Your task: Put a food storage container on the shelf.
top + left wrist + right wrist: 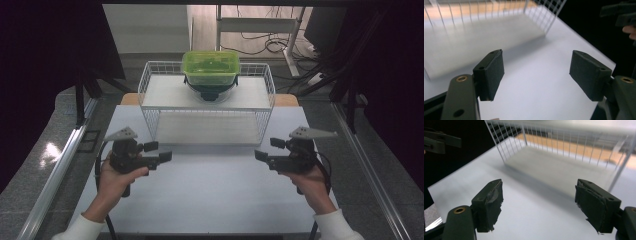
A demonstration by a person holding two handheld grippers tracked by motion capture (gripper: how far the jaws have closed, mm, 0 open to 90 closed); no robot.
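Note:
A green lidded container sits on top of a white wire rack at the far middle of the table, resting on a dark-rimmed clear bowl. My left gripper is held above the white table at front left, jaws open and pointing right with nothing between them. My right gripper is held at front right, open and empty, pointing left. In the left gripper view my open left gripper faces the rack. In the right gripper view my open right gripper faces the rack.
The rack's lower shelf stands open toward me. Metal rails run along both sides of the table. A desk frame and cables lie on the floor beyond. Dark curtains hang left and right.

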